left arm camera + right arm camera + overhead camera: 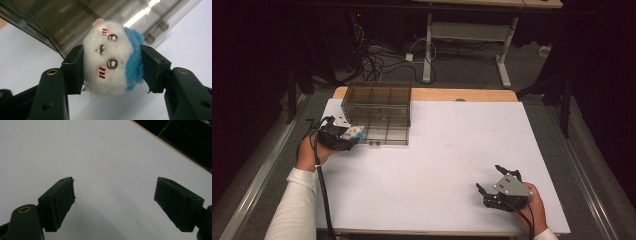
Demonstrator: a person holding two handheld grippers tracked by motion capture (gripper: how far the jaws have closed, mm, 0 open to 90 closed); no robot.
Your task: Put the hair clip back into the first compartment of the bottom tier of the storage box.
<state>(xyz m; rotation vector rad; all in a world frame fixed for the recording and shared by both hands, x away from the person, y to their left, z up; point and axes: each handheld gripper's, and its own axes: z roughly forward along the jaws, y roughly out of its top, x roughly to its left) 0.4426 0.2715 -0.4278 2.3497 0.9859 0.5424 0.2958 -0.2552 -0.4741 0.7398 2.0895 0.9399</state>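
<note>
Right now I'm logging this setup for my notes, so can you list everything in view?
plush toy: one, white face with blue back, clamped between the left gripper's jaws by the box's front left corner
compartment box: one, smoky clear plastic, far left of the board
white board: one, covering the table
desk legs and cables: several, white and dark, on the floor beyond
left gripper: one, black, holding the toy
right gripper: one, black, jaws open, near right of the board

No readable text, label or number anywhere
</note>
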